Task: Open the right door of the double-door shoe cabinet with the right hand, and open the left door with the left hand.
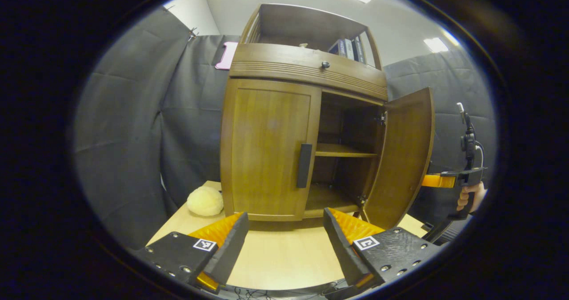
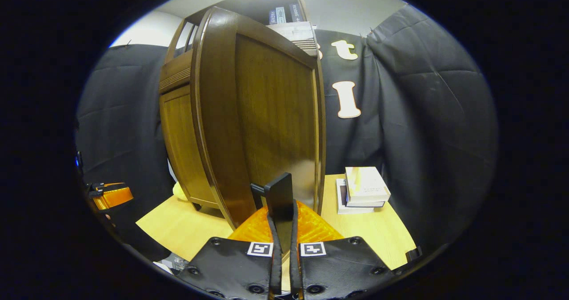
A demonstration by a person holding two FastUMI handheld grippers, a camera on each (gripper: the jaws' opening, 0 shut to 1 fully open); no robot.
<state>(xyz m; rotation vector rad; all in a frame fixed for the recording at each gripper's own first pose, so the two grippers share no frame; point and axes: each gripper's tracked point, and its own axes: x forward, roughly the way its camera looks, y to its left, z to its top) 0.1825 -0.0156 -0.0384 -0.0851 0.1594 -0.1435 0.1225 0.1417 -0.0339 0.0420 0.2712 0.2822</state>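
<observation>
Right door [image 1: 406, 158] swung open, left door [image 1: 269, 146] shut
Right gripper [image 2: 282, 211] clamped its handle [image 2: 280, 200]; left gripper [image 1: 284, 229] hung spread before the shoe cabinet [image 1: 306, 64]

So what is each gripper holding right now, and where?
The right gripper is shut on the right door's handle, gripping its lower end. The left gripper is open and holds nothing; the left door is still closed.

We see our right gripper [image 2: 282, 229] clamped on the dark flat handle [image 2: 280, 202] of the swung-open brown wooden cabinet door [image 2: 266, 113], stacked books [image 2: 362, 189] near the table's right edge.
</observation>
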